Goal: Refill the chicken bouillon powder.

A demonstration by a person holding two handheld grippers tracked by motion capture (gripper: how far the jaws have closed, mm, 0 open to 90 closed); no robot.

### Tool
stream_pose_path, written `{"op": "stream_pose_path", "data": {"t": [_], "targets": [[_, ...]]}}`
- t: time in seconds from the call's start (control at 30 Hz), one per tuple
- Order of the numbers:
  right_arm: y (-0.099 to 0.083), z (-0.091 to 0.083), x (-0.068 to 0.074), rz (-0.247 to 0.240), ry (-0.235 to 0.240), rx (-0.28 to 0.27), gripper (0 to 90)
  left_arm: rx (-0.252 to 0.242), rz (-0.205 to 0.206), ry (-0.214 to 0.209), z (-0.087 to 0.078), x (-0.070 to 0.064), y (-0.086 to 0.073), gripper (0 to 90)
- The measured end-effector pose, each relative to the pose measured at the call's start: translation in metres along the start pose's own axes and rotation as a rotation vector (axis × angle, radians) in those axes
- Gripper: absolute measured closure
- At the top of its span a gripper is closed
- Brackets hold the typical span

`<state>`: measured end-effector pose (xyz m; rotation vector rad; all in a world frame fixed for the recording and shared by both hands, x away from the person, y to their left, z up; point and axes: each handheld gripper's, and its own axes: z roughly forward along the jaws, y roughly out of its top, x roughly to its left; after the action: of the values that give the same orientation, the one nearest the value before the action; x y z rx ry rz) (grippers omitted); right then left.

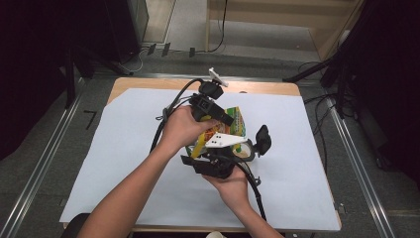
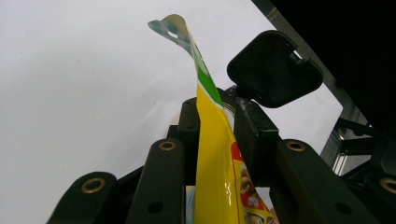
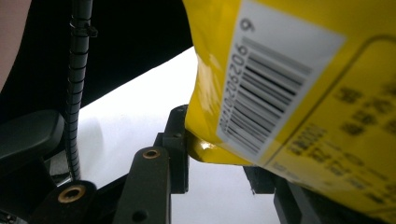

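Observation:
A yellow snack bag [image 1: 229,126] with a green top is held up over the white sheet between both grippers. My left gripper [image 1: 223,119] comes in from the upper left, and in the left gripper view its jaws [image 2: 212,116] are shut on the bag [image 2: 215,177], seen edge-on. My right gripper [image 1: 204,154] sits below the bag with a white three-cornered plate on top. In the right gripper view the bag's barcode side [image 3: 299,93] looms close, and its lower corner is pinched between the jaws of the right gripper [image 3: 215,161].
A white sheet [image 1: 124,163] covers most of the wooden table [image 1: 267,88]. A black square flap [image 1: 262,139] sticks out beside the right gripper. Dark stands and cables line the floor at the back and right; metal rails run along both sides.

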<state>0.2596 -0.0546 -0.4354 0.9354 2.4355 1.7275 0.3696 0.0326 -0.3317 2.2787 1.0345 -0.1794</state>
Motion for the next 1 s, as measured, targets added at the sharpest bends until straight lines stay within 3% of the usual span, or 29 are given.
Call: {"op": "stream_pose_path", "data": {"t": [1.0], "targets": [[-0.0017,0.0011,0.0011,-0.009,-0.007,0.004,67.0,0.002,0.001,-0.010,0.0007,0.0016,-0.0023,73.2]]}}
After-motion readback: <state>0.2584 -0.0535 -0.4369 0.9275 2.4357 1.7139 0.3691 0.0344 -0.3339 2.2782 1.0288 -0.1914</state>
